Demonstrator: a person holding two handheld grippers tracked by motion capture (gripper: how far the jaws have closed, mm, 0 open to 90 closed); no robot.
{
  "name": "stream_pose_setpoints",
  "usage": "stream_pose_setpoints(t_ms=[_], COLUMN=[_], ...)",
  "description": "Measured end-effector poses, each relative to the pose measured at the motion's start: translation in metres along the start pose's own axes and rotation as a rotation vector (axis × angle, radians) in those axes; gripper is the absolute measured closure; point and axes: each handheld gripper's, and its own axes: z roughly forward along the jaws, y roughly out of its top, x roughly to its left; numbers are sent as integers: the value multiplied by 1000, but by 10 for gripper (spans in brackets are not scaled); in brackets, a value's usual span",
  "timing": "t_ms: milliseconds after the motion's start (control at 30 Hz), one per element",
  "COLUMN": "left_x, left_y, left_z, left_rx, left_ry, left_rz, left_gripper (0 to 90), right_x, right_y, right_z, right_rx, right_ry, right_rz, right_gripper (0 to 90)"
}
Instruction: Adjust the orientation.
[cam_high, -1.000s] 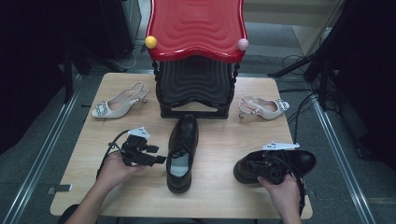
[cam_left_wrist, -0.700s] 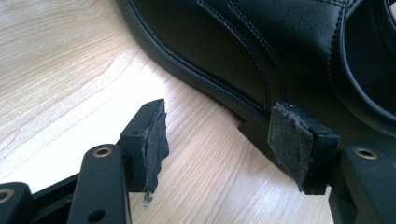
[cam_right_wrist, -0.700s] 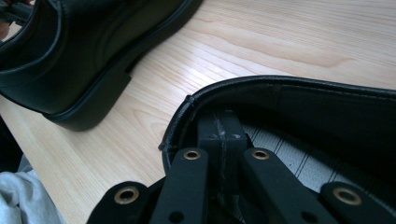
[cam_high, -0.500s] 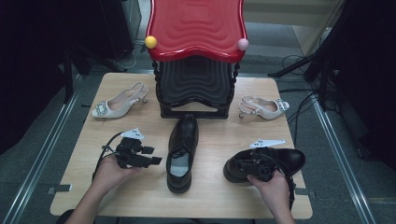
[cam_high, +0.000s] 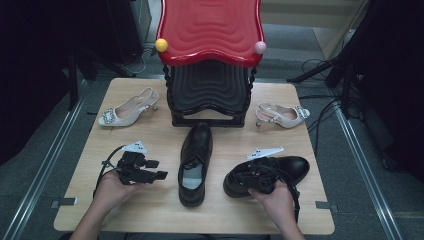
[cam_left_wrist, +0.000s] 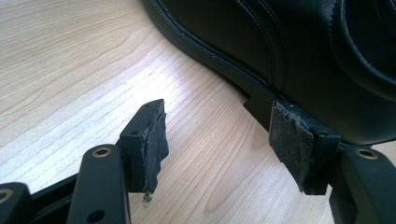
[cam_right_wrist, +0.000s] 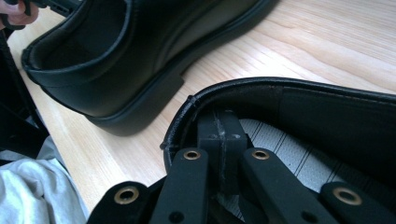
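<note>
Wooden table (cam_high: 150, 132), seen from above. A red and black tiered stand (cam_high: 210, 60) sits at the far middle, with a pale heeled sandal (cam_high: 127, 107) to its left and a second sandal (cam_high: 282, 115) to its right.

Centre black shoe (cam_high: 195, 162) lies toe toward the stand, heel toward me. My left gripper (cam_high: 150, 170) is held just left of it, jaws parted with bare wood between them. In the left gripper view the right-hand pad (cam_left_wrist: 290, 140) sits against the shoe's heel block; I cannot tell if it actually touches. Most of that shoe is cut off by the frame.

Right black shoe (cam_high: 267, 175) lies sideways at near right. My right gripper (cam_right_wrist: 218, 140) has its jaws pressed together at the shoe's heel rim, inside the opening over the striped insole (cam_right_wrist: 289, 149). Whether leather sits between the pads is hidden, so I cannot tell if it grips. From above, my right hand (cam_high: 275, 197) covers this.
</note>
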Motion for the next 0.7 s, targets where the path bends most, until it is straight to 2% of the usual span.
stream_pose_setpoints(t_ms=[433,700], left_x=[0,-1], left_y=[-7,-7], left_z=[-5,-4], left_rx=[-6,-3], left_ry=[14,16], left_rz=[-13,-8], left_gripper=[369,370], right_x=[25,33], right_y=[8,9], right_z=[20,27], right_rx=[30,35], right_ry=[49,64], right_rz=[-61,-61], right_gripper=[900,900])
